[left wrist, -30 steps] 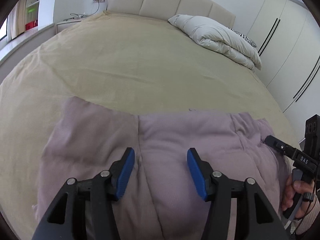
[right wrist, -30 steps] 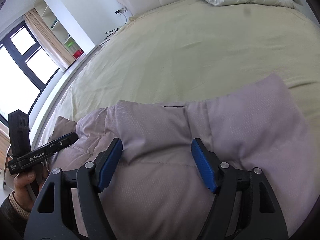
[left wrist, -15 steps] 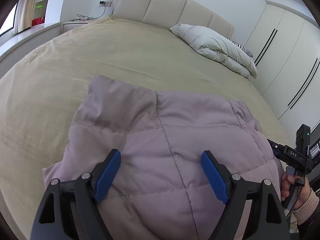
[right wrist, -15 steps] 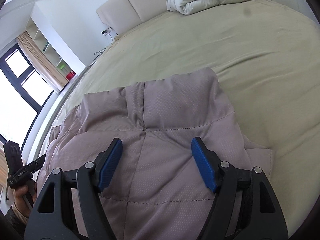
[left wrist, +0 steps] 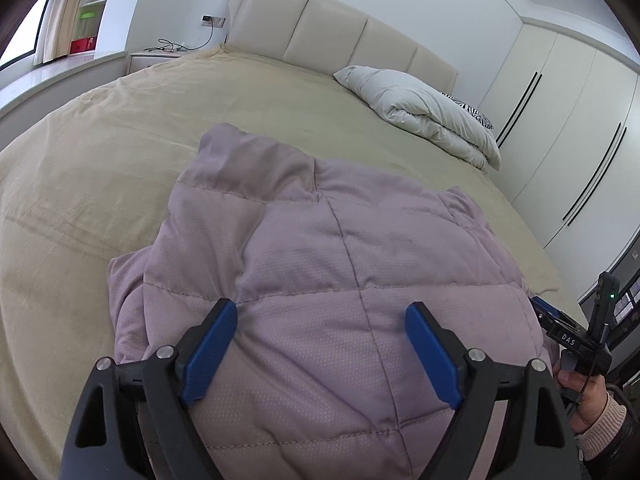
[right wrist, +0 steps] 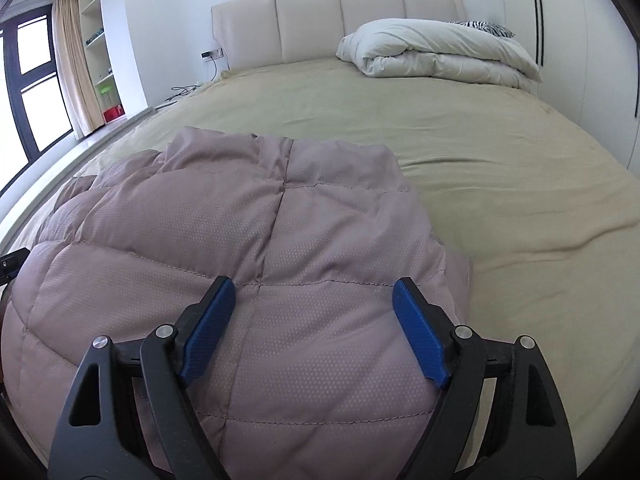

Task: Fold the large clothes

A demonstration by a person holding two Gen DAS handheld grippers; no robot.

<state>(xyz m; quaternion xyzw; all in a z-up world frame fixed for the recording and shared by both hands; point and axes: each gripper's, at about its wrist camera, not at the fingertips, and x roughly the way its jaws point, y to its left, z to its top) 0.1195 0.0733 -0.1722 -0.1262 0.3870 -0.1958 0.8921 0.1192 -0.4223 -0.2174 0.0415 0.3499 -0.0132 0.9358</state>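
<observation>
A mauve quilted puffer jacket (left wrist: pixel 320 272) lies folded in a thick bundle on the beige bed (left wrist: pixel 120 152), near its foot. It also shows in the right wrist view (right wrist: pixel 240 248). My left gripper (left wrist: pixel 322 344) is open and empty, its blue pads over the near part of the jacket. My right gripper (right wrist: pixel 312 320) is open and empty over the jacket's near right part. The right gripper also shows at the right edge of the left wrist view (left wrist: pixel 560 324), beside the jacket.
A folded white duvet (left wrist: pixel 424 112) and a zebra-print pillow (right wrist: pixel 486 28) lie at the head of the bed by the padded headboard (right wrist: pixel 340 20). White wardrobes (left wrist: pixel 568 128) stand on the right. A window ledge (right wrist: pixel 100 136) and shelves run on the left.
Both grippers have pulled back and tilted up. More of the folded jacket and the headboard now show. Both grippers stayed open.
</observation>
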